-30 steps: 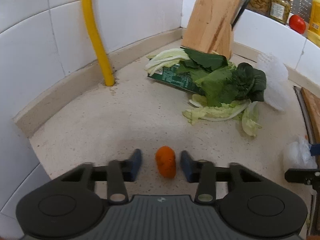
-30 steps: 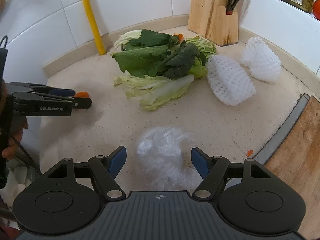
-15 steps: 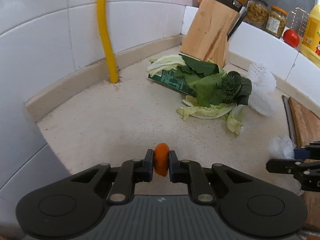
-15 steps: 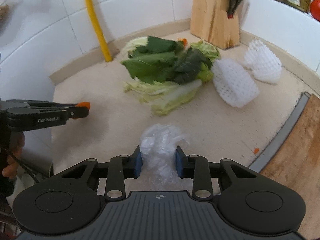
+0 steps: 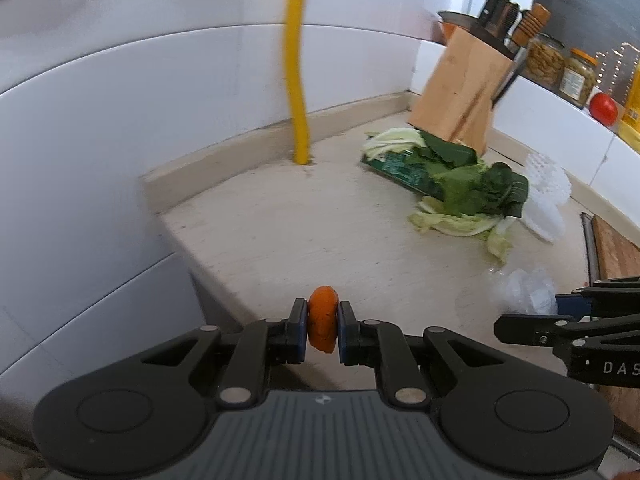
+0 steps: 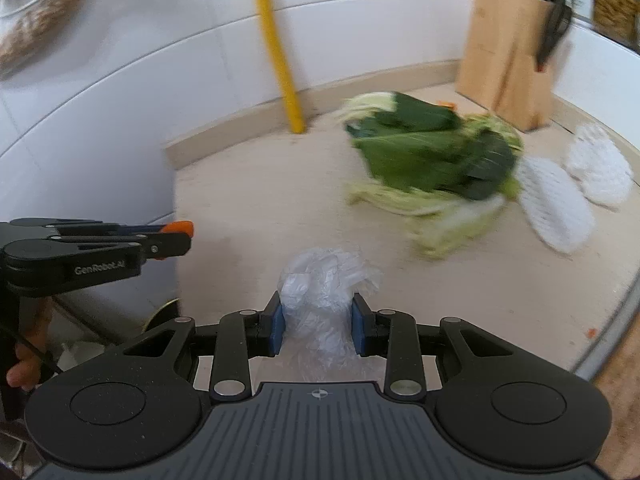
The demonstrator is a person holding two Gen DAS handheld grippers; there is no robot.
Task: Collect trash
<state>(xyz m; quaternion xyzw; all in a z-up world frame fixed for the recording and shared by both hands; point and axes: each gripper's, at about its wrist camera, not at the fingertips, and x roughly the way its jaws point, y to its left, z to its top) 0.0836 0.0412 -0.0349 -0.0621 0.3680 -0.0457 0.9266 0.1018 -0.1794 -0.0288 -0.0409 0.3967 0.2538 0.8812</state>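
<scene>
Step in hand: carry-off. Both tools are loaded w/ trash and sit near the surface's (image 5: 320, 232) left edge. The left tool (image 5: 322, 330) is clenched on an orange carrot piece (image 5: 322, 320); pads press it from both sides, and it looks clear of the surface. The right tool (image 6: 318, 326) grips a crumpled clear plastic bag (image 6: 324, 288); the bag bulges out above the pads.

Both figures dropped then levelled, so the jaws closed a moment ago and now sit firm on their loads.

Next move, prob.: take both loads to a bin. No bin is clearly in view; sth lies low past the surface edge in the right wrist view, too dim to tell. Needs steady grip; the bag is slippery and may slide out, the carrot piece is small.

Count left on the surface:
- leafy veg scraps (image 6: 432, 164): 1 heap, w/ a green packet (image 5: 404, 168) under it
- white foam nets (image 6: 556, 208): 2
- tiny orange bit (image 6: 590, 333) by the board edge: 1

Not trash, likely: knife block (image 5: 460, 92), yellow pipe (image 5: 296, 80).
</scene>
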